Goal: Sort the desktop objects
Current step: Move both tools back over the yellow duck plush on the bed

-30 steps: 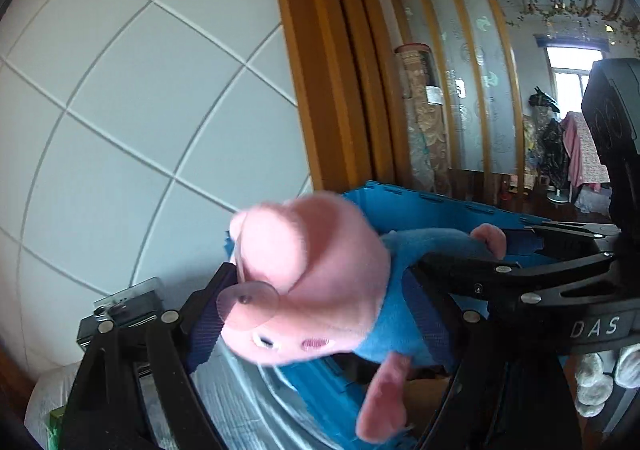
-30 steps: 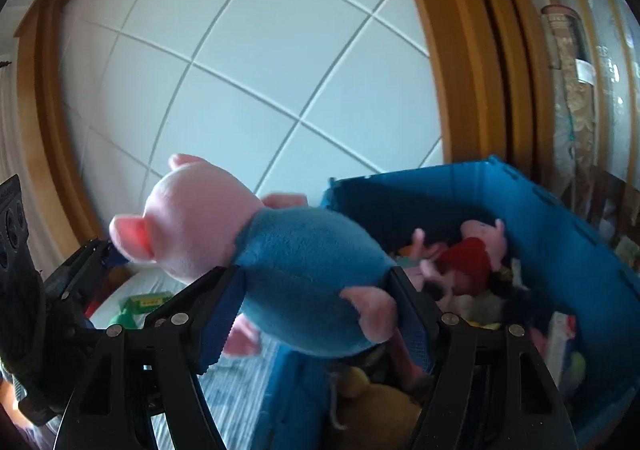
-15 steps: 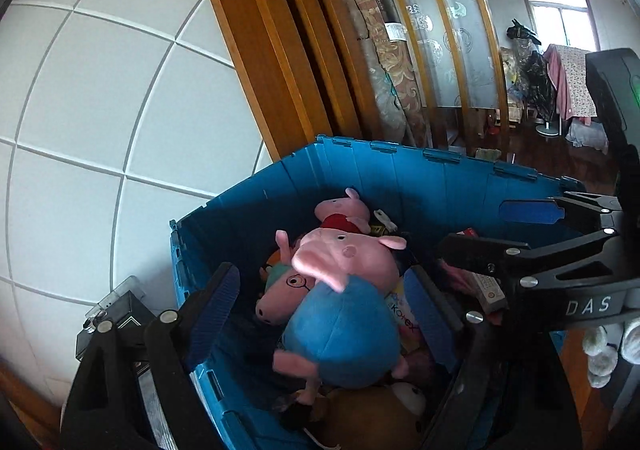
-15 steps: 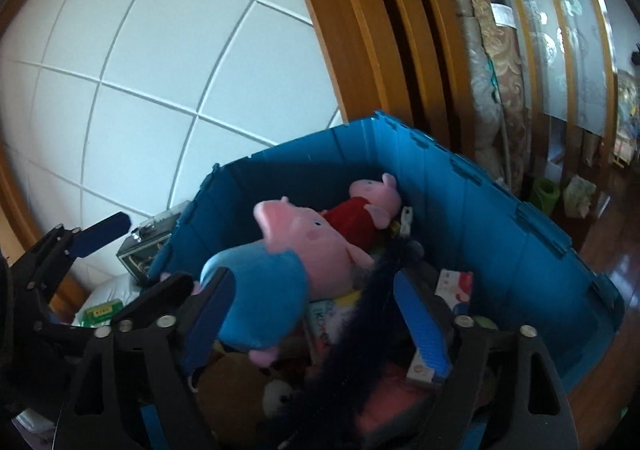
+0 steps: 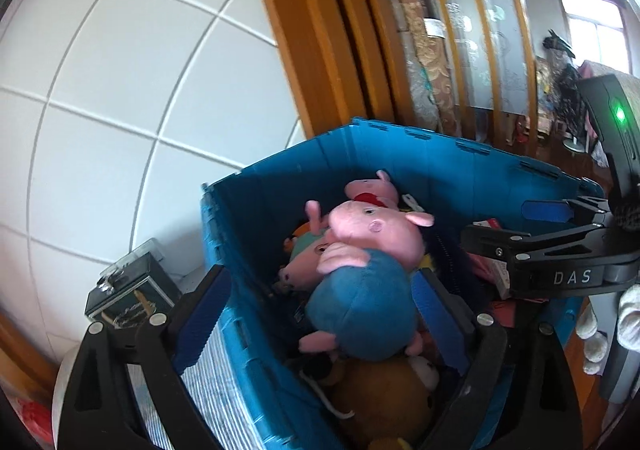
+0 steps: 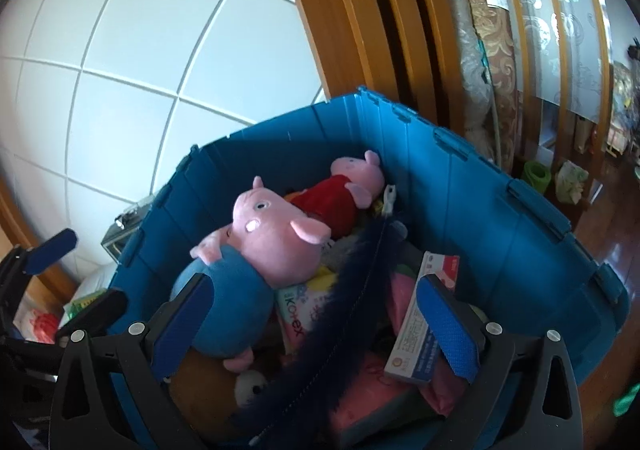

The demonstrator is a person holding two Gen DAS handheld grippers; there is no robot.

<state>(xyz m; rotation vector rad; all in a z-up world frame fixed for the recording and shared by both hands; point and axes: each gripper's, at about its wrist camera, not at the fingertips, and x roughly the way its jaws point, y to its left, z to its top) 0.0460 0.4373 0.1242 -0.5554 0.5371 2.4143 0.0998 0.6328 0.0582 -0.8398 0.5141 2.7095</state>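
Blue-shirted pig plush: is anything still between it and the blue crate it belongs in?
Nothing visible. The blue-shirted pig plush already lies inside the blue crate, on top of the other toys beside the red-dressed pig plush. Both the left gripper and right gripper are opening, their pads off it.

Pig plush (image 6: 276, 246) lying in the crate (image 6: 480, 202) atop other toys; second pig plush (image 6: 348, 190) behind it; carton (image 6: 424, 314) to its right; tiled wall (image 6: 140, 30) behind.
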